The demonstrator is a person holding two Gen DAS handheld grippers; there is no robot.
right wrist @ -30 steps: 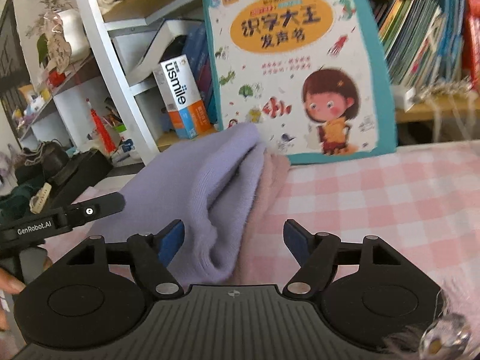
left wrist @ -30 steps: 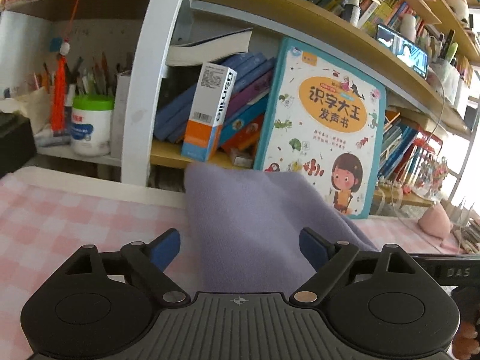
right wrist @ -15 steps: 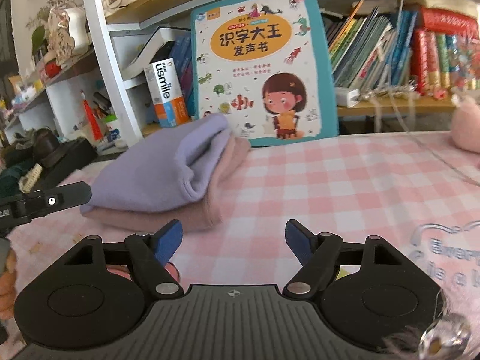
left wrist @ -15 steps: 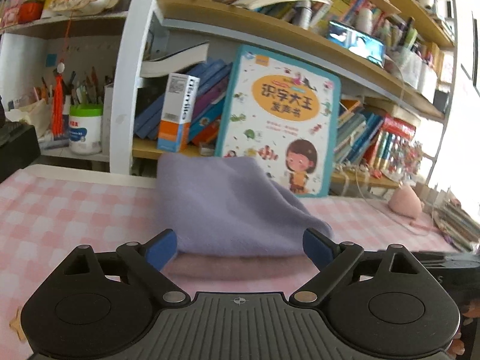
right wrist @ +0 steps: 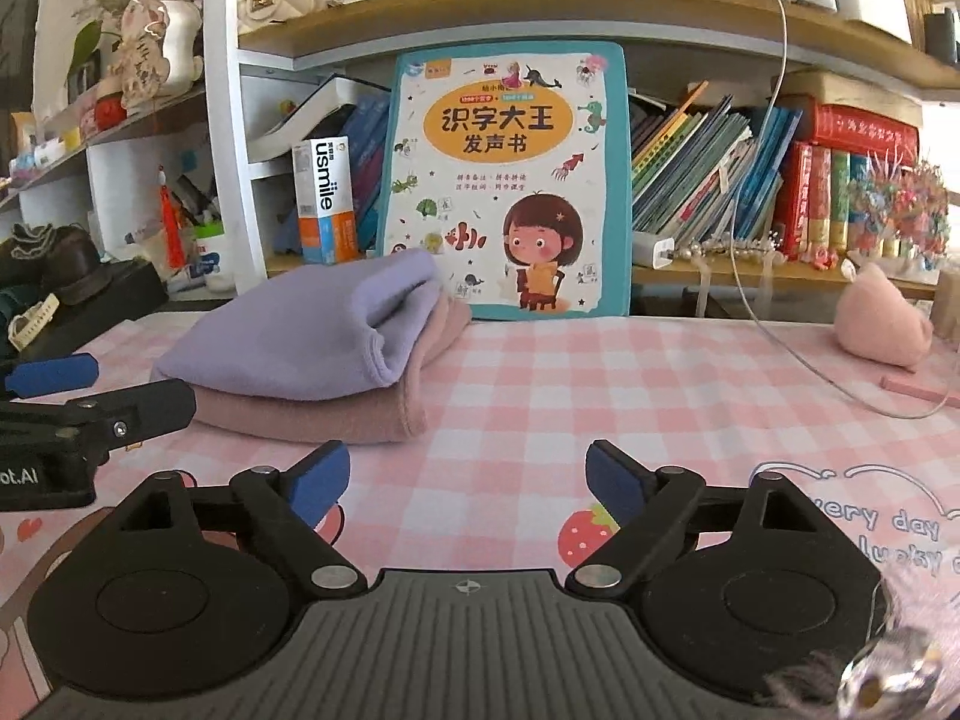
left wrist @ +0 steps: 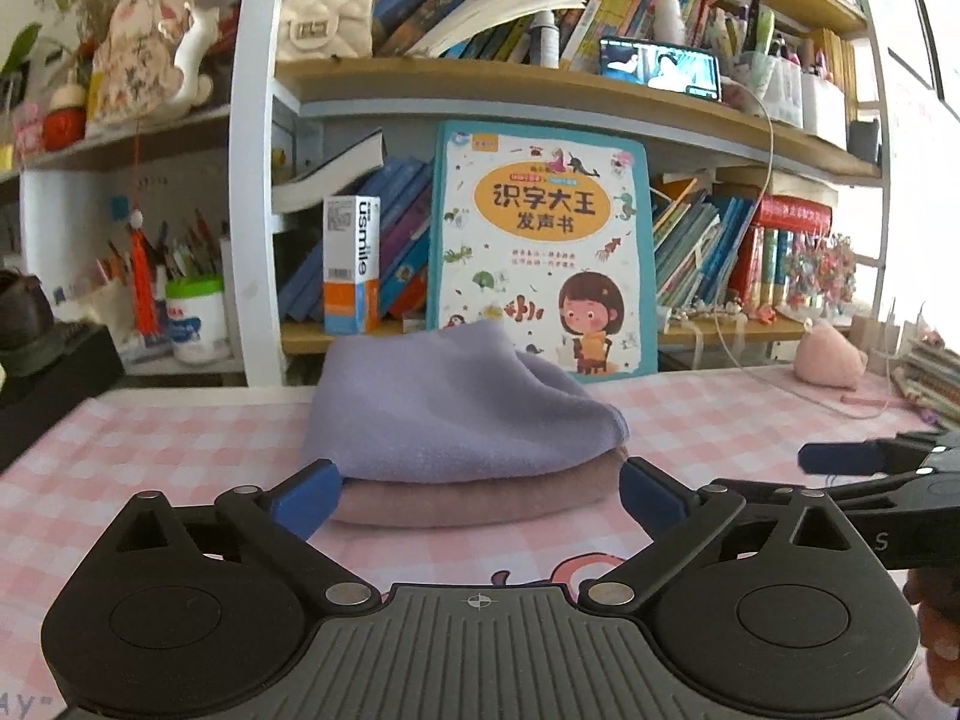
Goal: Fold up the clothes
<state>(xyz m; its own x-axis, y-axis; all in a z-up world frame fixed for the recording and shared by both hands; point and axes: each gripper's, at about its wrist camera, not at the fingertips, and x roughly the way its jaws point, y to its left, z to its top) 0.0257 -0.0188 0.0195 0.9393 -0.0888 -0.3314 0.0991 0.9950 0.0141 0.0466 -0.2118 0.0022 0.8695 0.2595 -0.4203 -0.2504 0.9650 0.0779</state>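
A folded lilac cloth (left wrist: 456, 408) (right wrist: 312, 324) lies on top of a folded dusty-pink cloth (left wrist: 474, 495) (right wrist: 336, 414) on the pink checked tablecloth (right wrist: 600, 378), in front of the bookshelf. My left gripper (left wrist: 477, 495) is just short of the stack, its jaws opening wide with nothing between the blue pads. My right gripper (right wrist: 468, 480) is to the right of the stack over bare tablecloth, jaws also opening and empty. Each gripper shows at the edge of the other's view: the right gripper (left wrist: 864, 459) and the left gripper (right wrist: 66, 384).
A large children's book (right wrist: 510, 180) leans on the shelf right behind the stack, beside a toothpaste box (right wrist: 324, 198). A pink plush (right wrist: 882, 324) and a white cable (right wrist: 774, 276) lie at the right. Dark shoes on a black box (right wrist: 66, 276) sit at the left.
Both grippers have drawn back from the folded stack, which now lies farther off and whole in view. Their jaws stand wider than before.
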